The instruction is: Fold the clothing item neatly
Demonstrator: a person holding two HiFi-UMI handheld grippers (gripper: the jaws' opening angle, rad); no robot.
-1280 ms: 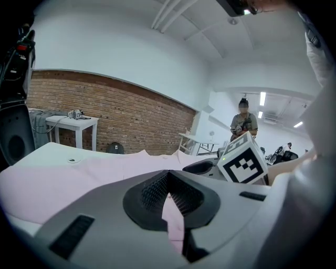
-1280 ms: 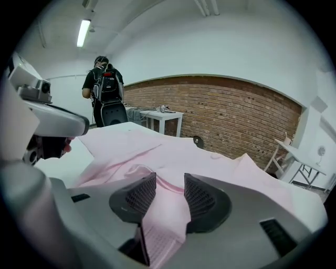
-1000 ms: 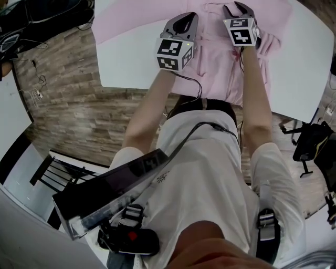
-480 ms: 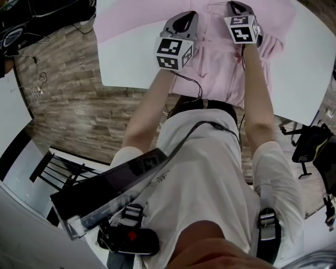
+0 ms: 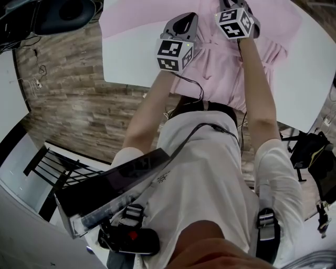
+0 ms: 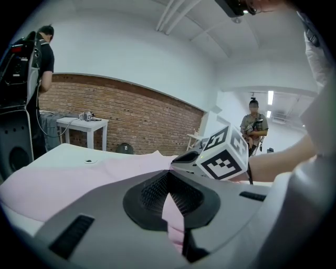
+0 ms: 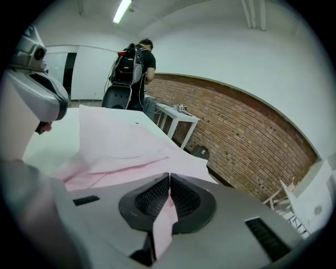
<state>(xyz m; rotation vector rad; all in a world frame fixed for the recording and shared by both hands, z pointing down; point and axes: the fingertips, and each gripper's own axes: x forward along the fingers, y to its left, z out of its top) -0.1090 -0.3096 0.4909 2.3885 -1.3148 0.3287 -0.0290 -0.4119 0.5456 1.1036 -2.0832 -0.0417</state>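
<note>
A pale pink garment (image 5: 226,58) lies spread on the white table (image 5: 131,63), with its near edge hanging over the table's front. My left gripper (image 5: 184,23) holds a pinch of the pink cloth (image 6: 173,210), and its ribbed pads (image 6: 152,192) are shut tight on that fold. My right gripper (image 5: 242,8), further to the right and a little farther out, is likewise shut on a strip of pink cloth (image 7: 164,220) caught between its pads (image 7: 184,197). In the right gripper view the pink garment (image 7: 121,147) rises in loose folds ahead of the jaws.
The white table's front edge (image 5: 157,86) runs just before my body, and below it lies a wood-plank floor (image 5: 79,121). A black chair frame (image 5: 52,173) stands at lower left. A brick wall (image 6: 105,110), a small white table (image 6: 84,126) and two people stand far off.
My right gripper's jaws have closed on the pink cloth, and that gripper has moved farther out and slightly left. The left gripper has kept its grip and hardly moved.
</note>
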